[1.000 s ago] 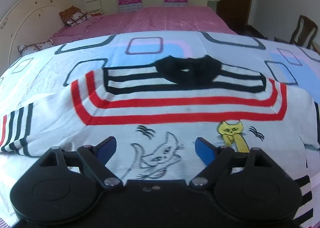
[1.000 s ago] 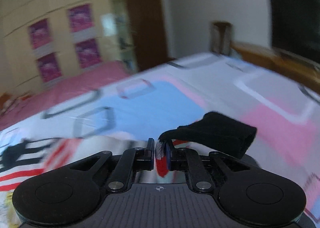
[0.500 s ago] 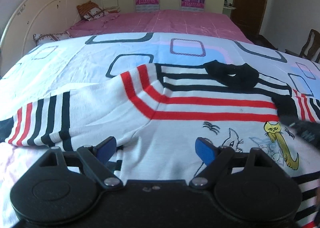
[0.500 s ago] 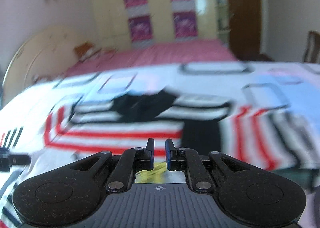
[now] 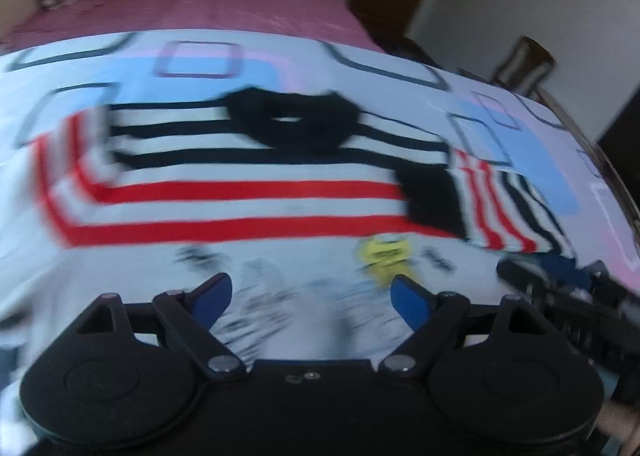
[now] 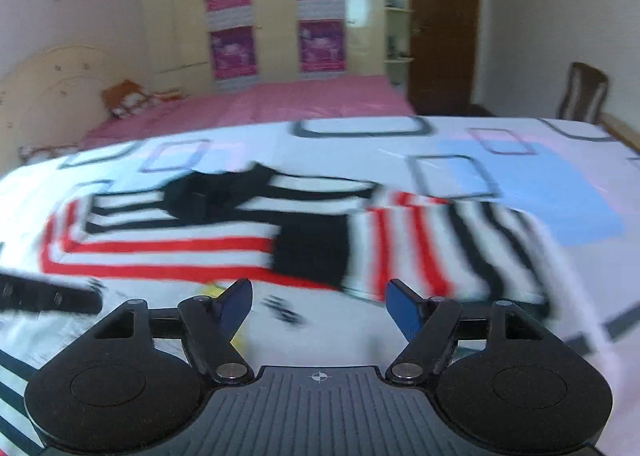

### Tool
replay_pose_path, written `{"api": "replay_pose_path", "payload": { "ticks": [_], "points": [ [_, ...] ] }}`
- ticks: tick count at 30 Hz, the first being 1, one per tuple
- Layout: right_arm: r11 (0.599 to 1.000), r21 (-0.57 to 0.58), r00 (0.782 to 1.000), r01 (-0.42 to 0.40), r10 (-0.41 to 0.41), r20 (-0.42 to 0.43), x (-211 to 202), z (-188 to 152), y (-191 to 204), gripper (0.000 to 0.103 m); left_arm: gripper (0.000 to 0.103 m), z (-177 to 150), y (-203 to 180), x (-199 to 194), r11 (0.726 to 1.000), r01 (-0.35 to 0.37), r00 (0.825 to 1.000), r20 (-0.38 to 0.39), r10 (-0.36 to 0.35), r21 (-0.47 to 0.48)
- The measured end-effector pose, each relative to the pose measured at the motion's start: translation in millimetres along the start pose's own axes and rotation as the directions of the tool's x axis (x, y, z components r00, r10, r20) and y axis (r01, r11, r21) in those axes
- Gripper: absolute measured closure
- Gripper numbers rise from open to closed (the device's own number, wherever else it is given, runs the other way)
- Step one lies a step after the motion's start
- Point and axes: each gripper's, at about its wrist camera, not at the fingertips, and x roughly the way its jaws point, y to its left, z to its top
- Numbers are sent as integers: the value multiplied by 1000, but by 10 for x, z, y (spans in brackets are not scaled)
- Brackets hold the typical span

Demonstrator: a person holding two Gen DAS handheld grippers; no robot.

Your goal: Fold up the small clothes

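The left gripper (image 5: 312, 292) is held with its blue-padded fingers (image 5: 212, 292) spread wide and nothing clamped between them, though the jaws are closing slightly; it hangs over the lower front of a small sweater (image 5: 240, 191), above a blurred printed drawing. The right gripper (image 6: 320, 298) is seen with its jaws opening, its blue fingertips (image 6: 402, 306) already apart and no cloth pinched between them; whether the pads brush the fabric beneath cannot be told through the blur. In the left wrist view, the right gripper is glimpsed as a dark shape at about 4 o'clock, and in the right wrist view the left gripper is glimpsed at about 9 o'clock. The sweater is spread flat on a patterned bedspread (image 6: 520, 183), white with red and black stripes across the chest and a black collar (image 5: 294, 123) at 12 o'clock from the left gripper. One sleeve (image 6: 432, 248) is folded inward over the body, its black cuff (image 6: 312, 248) lying on the striped chest, at roughly 12 o'clock from the right gripper. A yellow cat print (image 5: 384, 256) is seen just ahead of the left gripper's right finger. Beyond the bedspread, a pink sheet (image 6: 300, 99) is laid, with a wardrobe (image 6: 276, 11) and a brown door (image 6: 444, 23) behind, and a wooden chair (image 6: 582, 95) at 2 o'clock.
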Motion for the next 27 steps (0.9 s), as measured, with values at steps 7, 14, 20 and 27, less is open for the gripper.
{"api": "replay_pose_path", "payload": {
  "ticks": [7, 14, 20, 27],
  "points": [
    [991, 110, 996, 80, -77, -38, -121, -158, -642, 30, 34, 269, -471, 690, 999, 44, 999, -18, -44, -17],
    [982, 151, 994, 111, -107, -38, -152, -190, -1029, 30, 43, 372, -679, 999, 999, 31, 999, 26, -30, -17],
    [974, 194, 992, 120, -113, -50, -53, -198, -1186, 30, 97, 329, -769, 1007, 996, 82, 995, 56, -84, 34],
    [965, 236, 993, 110, -99, -57, 34, -169, -1215, 30, 97, 524, -565, 404, 983, 185, 969, 165, -182, -1]
  ]
}}
